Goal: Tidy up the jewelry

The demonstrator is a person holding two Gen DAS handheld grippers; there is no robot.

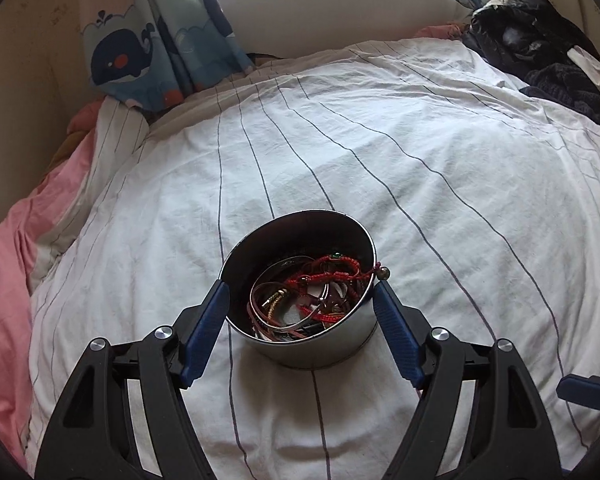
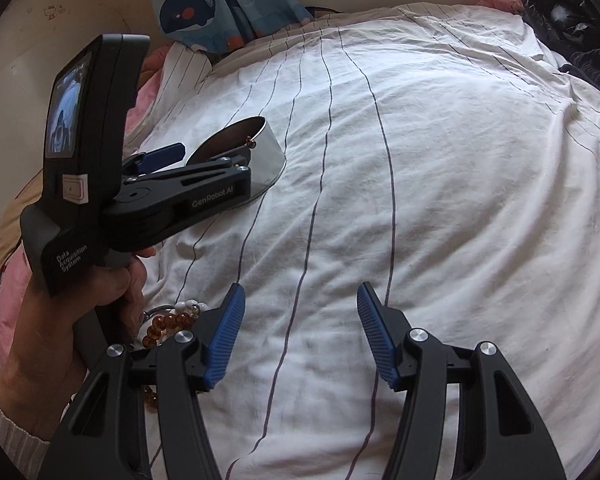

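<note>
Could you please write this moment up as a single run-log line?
left gripper: open, straddling metal tin of bracelets | right gripper: open, empty, over striped sheet | bead bracelets: loose on sheet

Round tin [image 1: 300, 344]: bare metal, smooth, shiny wall, duller dark inside. Bracelets [image 1: 320, 292] within: red braided cord, thin glossy bangles. Bed sheet [image 1: 380, 160]: white woven cloth, matt, creased, thin dark stripes. Left gripper [image 1: 300, 304]: matt black plastic arms, blue ribbed rubbery pads, bright metal screw heads. Beaded bracelets [image 2: 172, 322] beside right gripper [image 2: 300, 312]: glossy amber and white beads. Curtain [image 1: 160, 40]: printed cloth.
</note>
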